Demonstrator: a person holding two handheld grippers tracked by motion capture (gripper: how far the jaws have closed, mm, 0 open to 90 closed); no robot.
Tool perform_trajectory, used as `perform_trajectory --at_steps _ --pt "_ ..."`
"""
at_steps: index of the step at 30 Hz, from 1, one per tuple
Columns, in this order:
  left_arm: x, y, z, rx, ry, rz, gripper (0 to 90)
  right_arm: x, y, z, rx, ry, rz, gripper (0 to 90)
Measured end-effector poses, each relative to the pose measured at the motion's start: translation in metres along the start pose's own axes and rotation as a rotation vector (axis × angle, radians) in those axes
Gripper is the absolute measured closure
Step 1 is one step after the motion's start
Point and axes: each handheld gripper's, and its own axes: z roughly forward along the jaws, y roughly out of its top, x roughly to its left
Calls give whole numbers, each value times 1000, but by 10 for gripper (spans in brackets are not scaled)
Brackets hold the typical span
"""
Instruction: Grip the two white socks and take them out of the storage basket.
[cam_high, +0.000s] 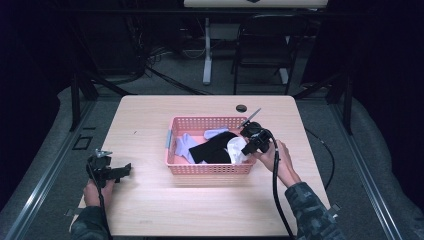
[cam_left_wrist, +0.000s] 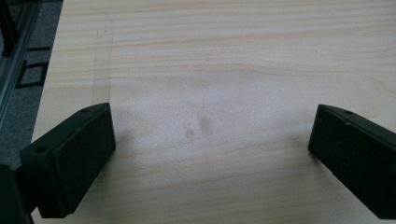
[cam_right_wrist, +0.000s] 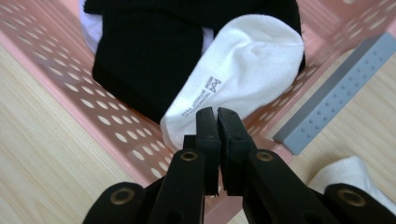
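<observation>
White terry sock (cam_right_wrist: 233, 79) with small printed logo, lying in pink perforated plastic basket (cam_right_wrist: 56, 60) against black cloth (cam_right_wrist: 144, 51), right gripper (cam_right_wrist: 217, 114) clenched just at its cuff, left gripper (cam_left_wrist: 210, 140) spread wide over pale wooden table (cam_left_wrist: 233, 56).

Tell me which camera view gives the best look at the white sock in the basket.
The right gripper view: the white sock lies close up against the pink basket, its printed mark readable, with the right gripper shut on its edge. The high view shows it as a small white patch. The left gripper view looks at bare table.
</observation>
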Motion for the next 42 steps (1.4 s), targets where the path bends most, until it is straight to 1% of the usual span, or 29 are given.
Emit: perform_trajectory --at_steps 1,2,3,5,6,7,12,19,29,32,34,38,42 --pt "0 0 0 0 0 0 5 1 1 -2 1 -1 -8 882" --pt "0 0 0 0 0 0 5 3 1 -2 -26 1 4 882" --pt "0 0 0 0 0 0 5 3 2 -5 -19 6 -7 883" --pt "0 0 0 0 0 0 5 4 4 -9 -25 7 -23 884" --pt "0 0 0 0 0 0 5 3 5 -11 -27 16 -27 884" --pt "0 0 0 0 0 0 5 4 6 -13 -41 15 -29 885" --pt "0 0 0 0 0 0 5 7 11 -25 -70 11 -44 887" --pt "0 0 0 0 0 0 5 10 18 -42 -106 -3 -52 887" --pt "0 0 0 0 0 0 5 14 27 -60 -157 -3 -57 888" --pt "0 0 0 0 0 0 5 15 30 -65 -171 -2 -66 887" --pt "0 0 0 0 0 0 5 15 32 -69 -169 -9 -78 887" --pt "0 0 0 0 0 0 5 18 36 -76 -191 -3 -77 887" --pt "0 0 0 0 0 0 5 19 39 -85 -207 -11 -87 887"
